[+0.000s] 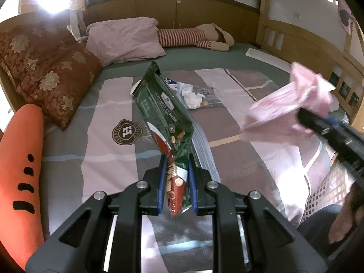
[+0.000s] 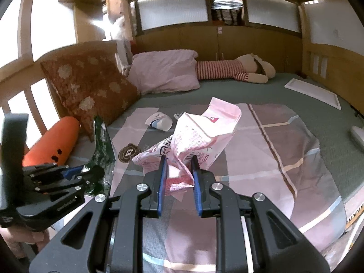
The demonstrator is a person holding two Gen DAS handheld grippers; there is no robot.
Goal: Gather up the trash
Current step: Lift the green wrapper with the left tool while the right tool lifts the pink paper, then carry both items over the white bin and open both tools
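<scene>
a: what has the left claw (image 1: 176, 177) got?

b: its 2 blue pads are clamped on the lower end of a green and red snack wrapper (image 1: 163, 107), which stands up from the jaws toward the middle of the left wrist frame, above the bed (image 1: 102, 150).

a: and the right claw (image 2: 178, 177)?

b: clamped on a crumpled pink wrapper (image 2: 200, 134), bunched between its pads in the centre of the right wrist frame. in the left wrist frame the same pink wrapper shows blurred at the right edge.

a: anything left lying on the bed?

b: yes. a white crumpled tissue (image 1: 192, 97) lies on a clear plastic bag (image 1: 209, 95) just behind the green wrapper, mid-frame. a white and blue packet (image 2: 159, 121) lies on the patchwork blanket (image 2: 261, 150), above the pink wrapper in the right wrist frame.

a: the rest?

b: an orange carrot cushion (image 1: 21, 168) at the left edge, a red patterned pillow (image 1: 45, 72) in the upper left, a pink pillow (image 1: 125, 41) and a striped soft toy (image 1: 195, 36) at the top.
</scene>
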